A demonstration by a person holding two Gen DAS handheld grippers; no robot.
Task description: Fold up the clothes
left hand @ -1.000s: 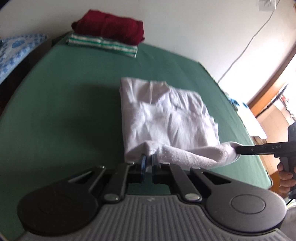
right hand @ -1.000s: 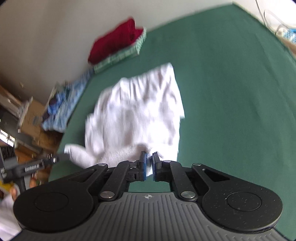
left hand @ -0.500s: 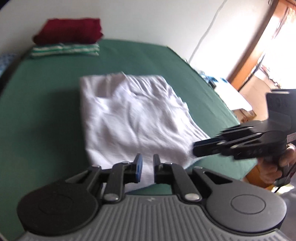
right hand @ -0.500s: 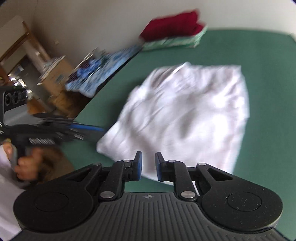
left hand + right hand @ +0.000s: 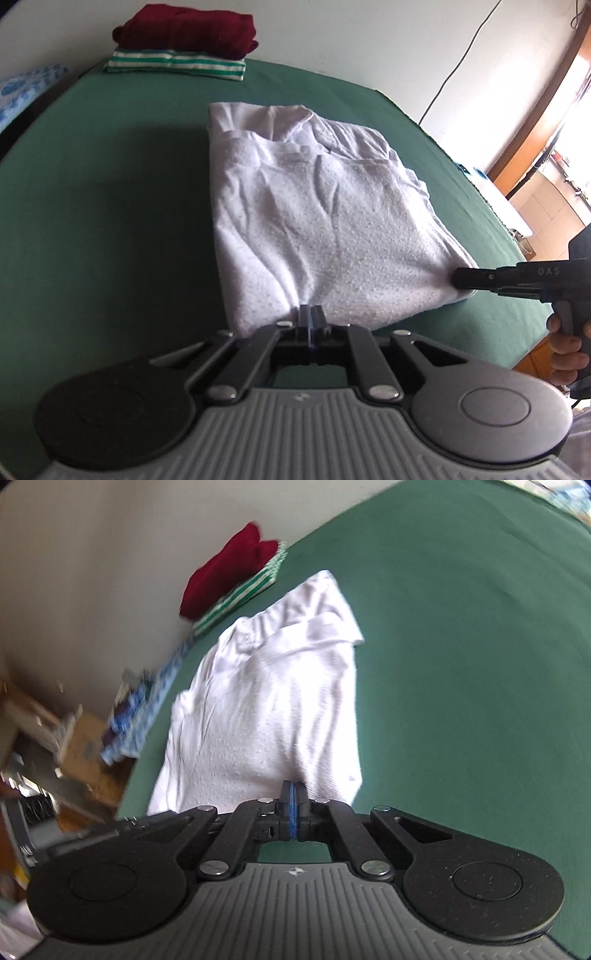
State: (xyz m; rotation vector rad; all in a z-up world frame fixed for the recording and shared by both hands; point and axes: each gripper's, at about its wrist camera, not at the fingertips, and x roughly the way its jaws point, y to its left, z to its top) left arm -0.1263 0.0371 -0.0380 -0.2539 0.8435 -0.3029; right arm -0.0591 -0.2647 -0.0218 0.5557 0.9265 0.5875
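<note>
A white garment (image 5: 317, 221) lies folded into a rectangle on the green table (image 5: 103, 221). My left gripper (image 5: 311, 314) is shut on its near edge, at the near-left corner. My right gripper (image 5: 293, 794) is shut on the same near edge at the other corner; it also shows in the left wrist view (image 5: 458, 277), pinching the garment's near-right corner. The garment also shows in the right wrist view (image 5: 266, 709), stretching away from the jaws.
A folded dark red garment (image 5: 188, 31) lies on a folded green-and-white striped one (image 5: 173, 66) at the far end of the table. Blue patterned cloth (image 5: 144, 709) and clutter lie beyond the table's left edge. A doorway (image 5: 546, 129) is at the right.
A second ago both grippers held a rolled near edge. Half a second ago both were open and apart from the garment. Now both are shut again on its near edge.
</note>
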